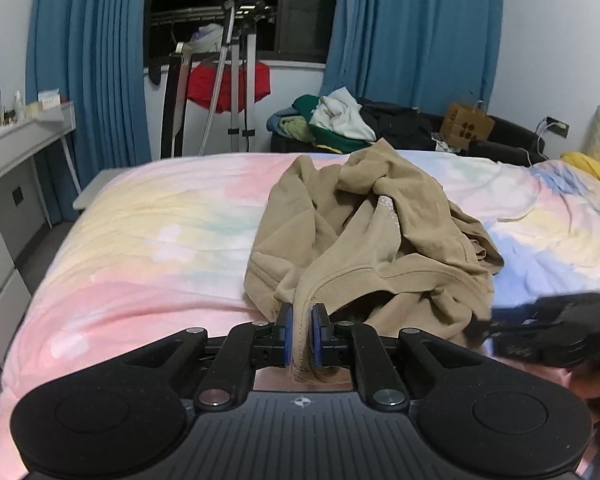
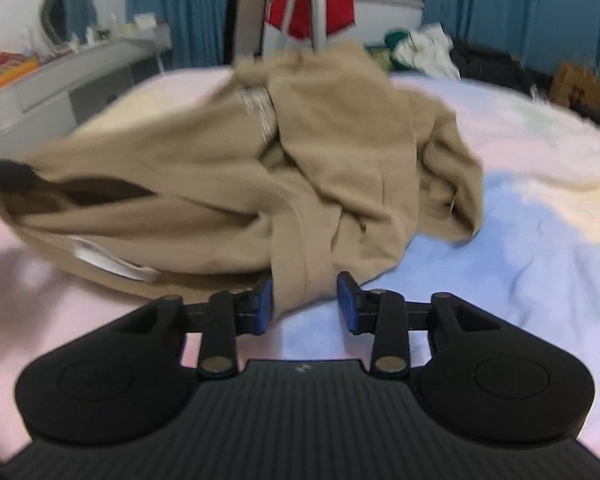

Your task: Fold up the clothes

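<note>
A crumpled tan garment (image 1: 371,236) lies bunched on the pastel bedspread (image 1: 148,240). My left gripper (image 1: 301,332) is shut on a seamed edge of the garment at its near side. My right gripper (image 2: 304,306) is open, its blue pads on either side of a hanging fold of the same garment (image 2: 284,168), with a gap between the pads and the cloth. The right gripper also shows at the right edge of the left wrist view (image 1: 539,328), blurred. The right wrist view is motion-blurred.
A grey desk (image 1: 8,148) with small items stands left of the bed. A rack with a red cloth (image 1: 228,84) stands by the window. A pile of clothes (image 1: 339,120) and a paper bag (image 1: 465,126) sit beyond the bed.
</note>
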`<state>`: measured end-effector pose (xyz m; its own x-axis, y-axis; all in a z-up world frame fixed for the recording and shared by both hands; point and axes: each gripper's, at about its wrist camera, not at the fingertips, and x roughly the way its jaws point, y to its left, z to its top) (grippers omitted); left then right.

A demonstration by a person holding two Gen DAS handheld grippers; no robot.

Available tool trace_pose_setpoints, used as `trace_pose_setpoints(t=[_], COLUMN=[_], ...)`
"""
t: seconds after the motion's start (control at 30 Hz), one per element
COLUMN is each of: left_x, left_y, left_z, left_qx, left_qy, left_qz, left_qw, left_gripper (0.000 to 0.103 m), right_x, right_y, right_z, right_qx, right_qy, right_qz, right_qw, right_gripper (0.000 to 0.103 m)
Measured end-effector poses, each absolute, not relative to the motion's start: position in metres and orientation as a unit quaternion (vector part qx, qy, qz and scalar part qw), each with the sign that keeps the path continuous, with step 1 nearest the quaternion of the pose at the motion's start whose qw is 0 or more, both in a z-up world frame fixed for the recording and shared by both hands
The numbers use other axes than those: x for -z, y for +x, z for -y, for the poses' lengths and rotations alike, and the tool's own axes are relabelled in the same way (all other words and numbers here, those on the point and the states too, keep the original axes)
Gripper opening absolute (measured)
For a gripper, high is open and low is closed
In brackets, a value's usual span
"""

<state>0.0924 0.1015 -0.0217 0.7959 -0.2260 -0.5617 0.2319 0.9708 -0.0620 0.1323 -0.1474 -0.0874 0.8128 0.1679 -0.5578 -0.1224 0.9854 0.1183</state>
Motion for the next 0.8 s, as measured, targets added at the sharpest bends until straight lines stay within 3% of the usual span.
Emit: trace_pose_setpoints(t=[0.13, 0.37, 0.53, 0.63, 0.8], left_x=[0.03, 0.029, 0.033, 0.035, 0.057], left_y=[0.101, 0.103, 0.086, 0.076, 0.069], left_z=[-0.093, -0.076, -0.055, -0.043, -0.02], left_qx=[0.123, 0.153, 0.198, 0.225, 0.223], left_qy=[0.009, -0.003, 0.007, 0.013, 0.078], left_qz=[-0.308, -0.296, -0.3, -0.301, -0.327], left_qw=[0.943, 0.943, 0.933, 0.926, 0.915], left_gripper=[0.011, 0.011, 0.011, 0.011, 0.011], right_x=[0.096, 0.097, 0.066, 0.055, 0.079], right_y=[0.143, 0.149, 0.122, 0.1, 0.108], right_z=[0.147, 0.156, 0.169, 0.169, 0.188], right_qx=[-0.064, -0.035, 0.01, 0.051, 0.052], right_qy=[0.045, 0.077, 0.082, 0.032, 0.061], right_qz=[-0.293, -0.27, -0.182, -0.132, -0.261], right_qw=[0.953, 0.959, 0.98, 0.989, 0.962], right_gripper=[0.014, 0.008, 0.008, 0.008, 0.008])
